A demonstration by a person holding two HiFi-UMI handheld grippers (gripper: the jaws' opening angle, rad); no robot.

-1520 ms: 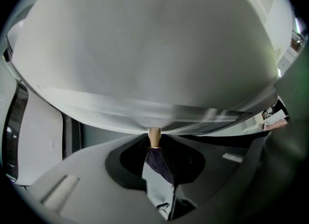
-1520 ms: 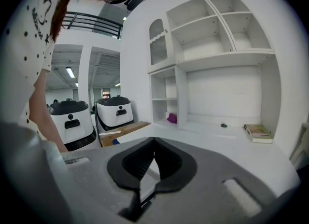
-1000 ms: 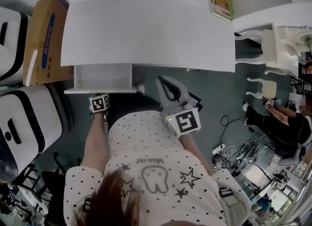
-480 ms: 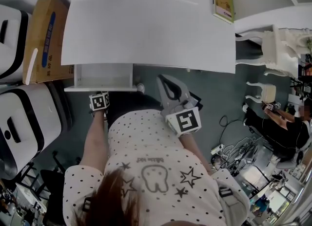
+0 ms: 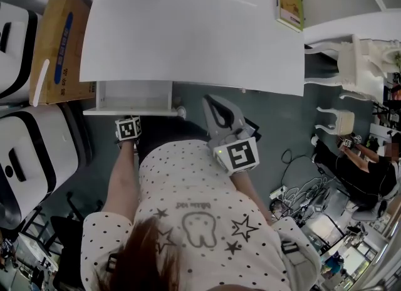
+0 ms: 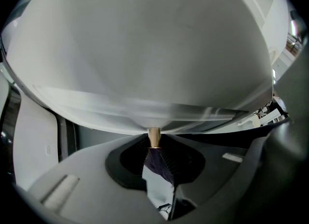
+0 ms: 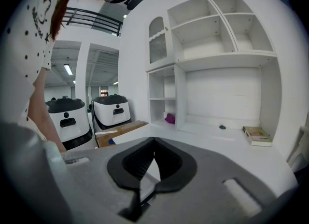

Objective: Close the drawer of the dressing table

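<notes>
The white drawer [image 5: 128, 113] of the dressing table stands pulled out from under the near edge of the white flat counter [image 5: 194, 39], at the lower left part of it in the head view. Inside the drawer only its white bottom and walls can be seen.

The left gripper [image 6: 154, 146] is at the front of the drawer. In the left gripper view its two jaws pinch a small brass-coloured knob [image 6: 154, 136], which sits at the lower edge of the drawer front. The right gripper [image 7: 154, 143] is held to the right of the drawer, apart from it. Its jaws are pressed together at the tips and hold nothing.

On the far right corner of the counter lies a thin yellow-green book [image 5: 289, 6]. Behind the counter rises a white shelf unit [image 7: 217, 49] with several open compartments. In the lowest small compartment at the left lies a purple thing [image 7: 169, 118], and a small dark round thing [image 7: 222, 127] lies on the counter under the wide compartment.

The left side of the drawer is near a brown cardboard box [image 5: 57, 51] and a white machine with black bands [image 5: 31, 152]. The body of the person is just below the drawer front. Under the right half of the counter there is bare dark grey floor [image 5: 276, 126].

At the right side of the head view stands a white carved chair [image 5: 351, 58]. Below it another person in dark clothes [image 5: 360, 167] sits low, near loose cables [image 5: 301, 189] on the floor.
</notes>
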